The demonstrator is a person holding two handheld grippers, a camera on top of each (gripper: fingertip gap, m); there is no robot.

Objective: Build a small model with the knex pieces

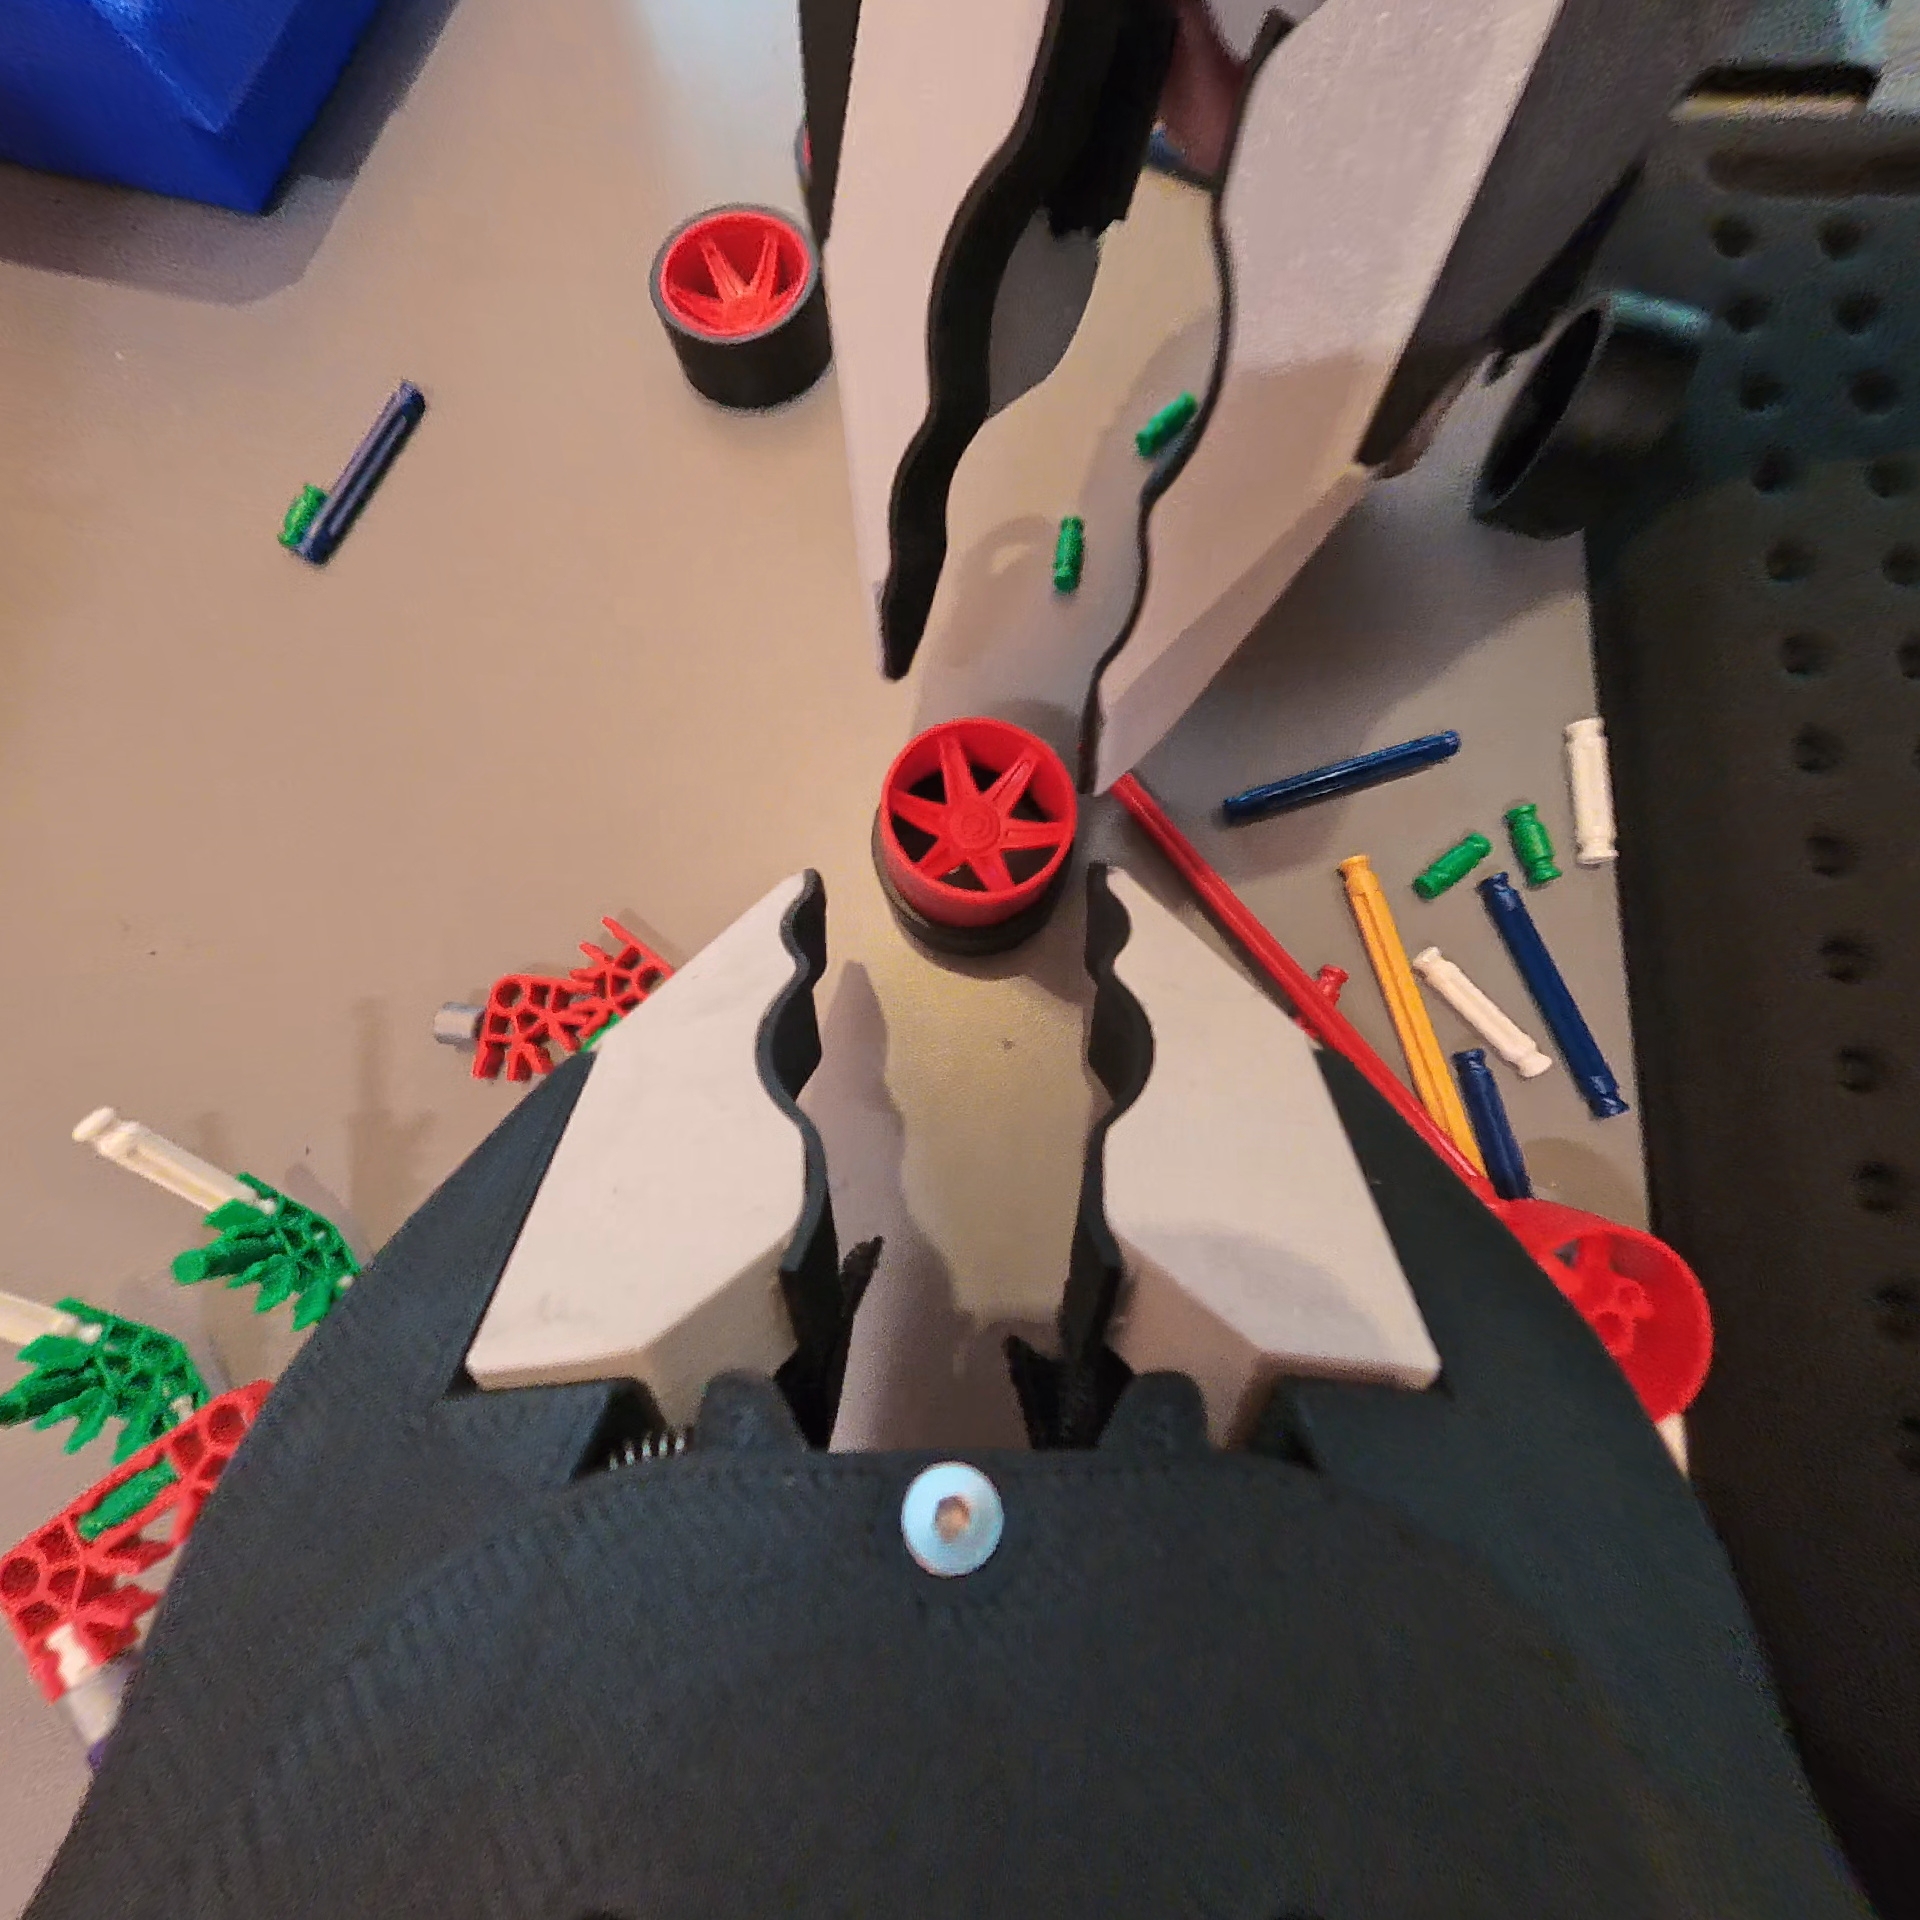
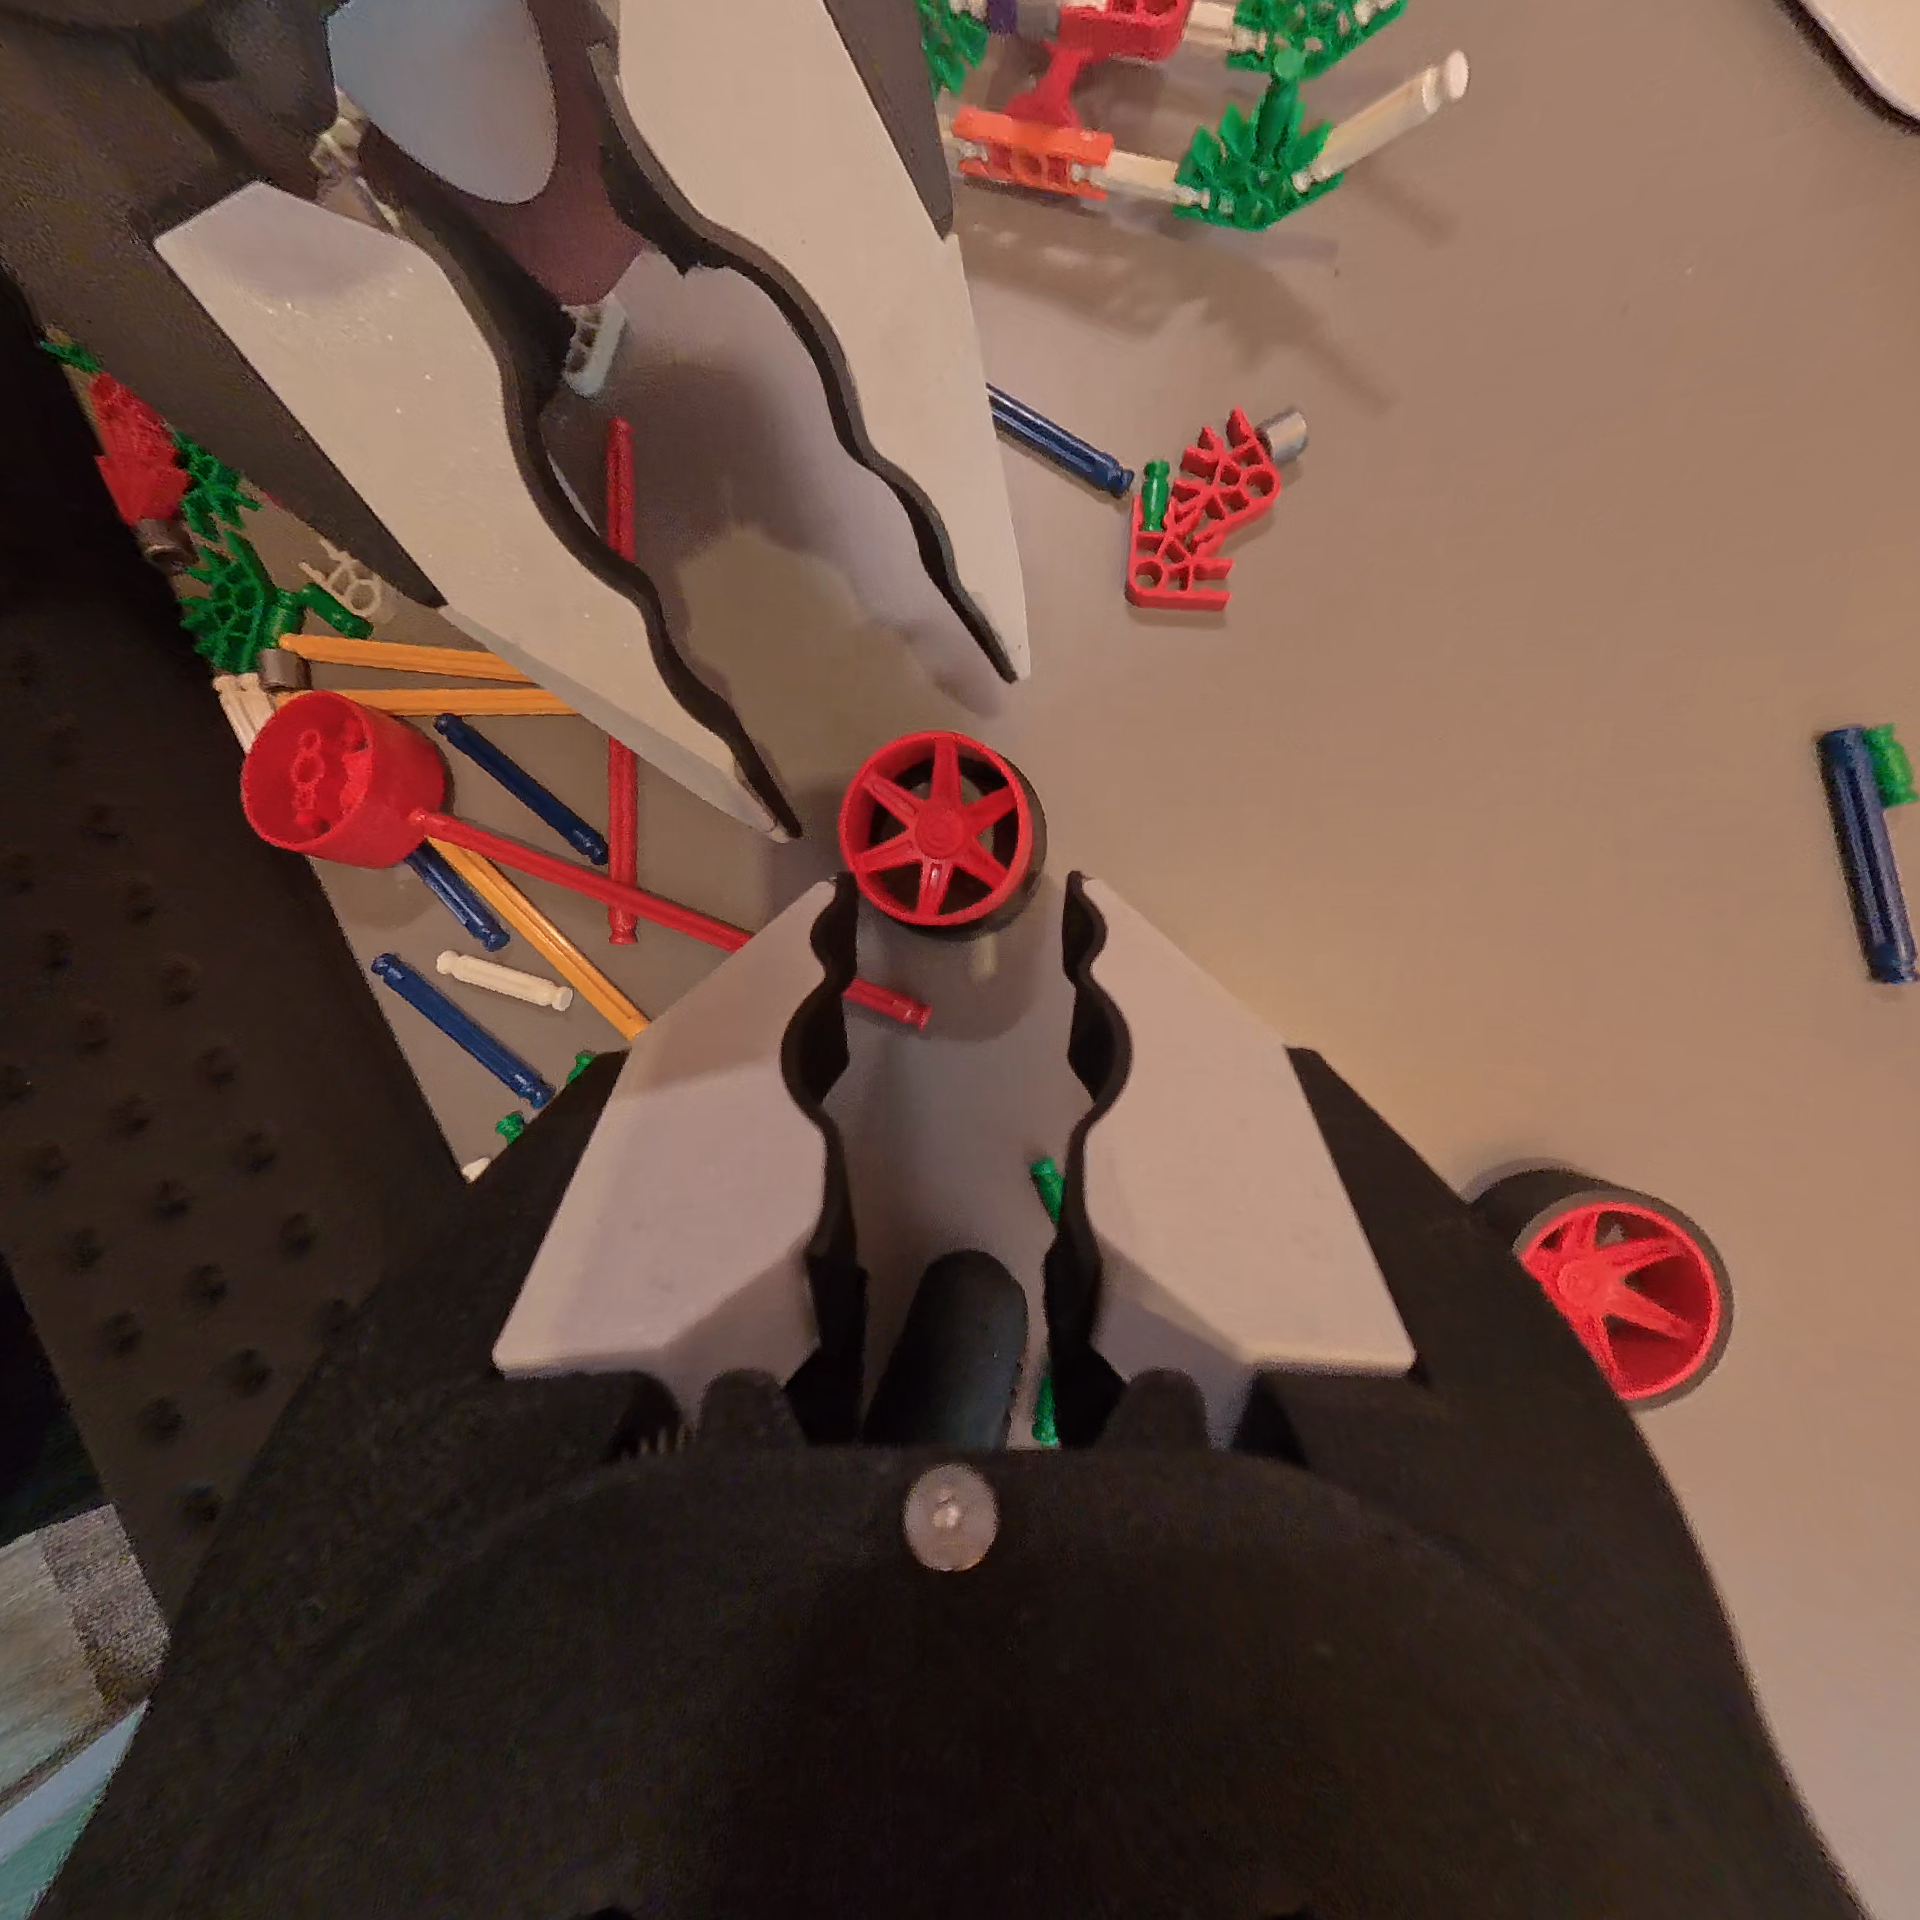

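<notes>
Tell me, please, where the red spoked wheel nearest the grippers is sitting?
The red spoked wheel stands on the grey table, just beyond the open left gripper, with the right gripper facing it and a long red rod alongside.

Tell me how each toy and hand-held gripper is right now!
left hand-held gripper: open, tips either side of the middle wheel, holding nothing.
right hand-held gripper: open, tips at the same wheel, holding nothing.
middle red wheel: standing on the table, hub up, free.
second red wheel: upright on the table, apart.
red hub on long rod: lying tilted over loose rods.
black tyre: on its side, empty.
</notes>
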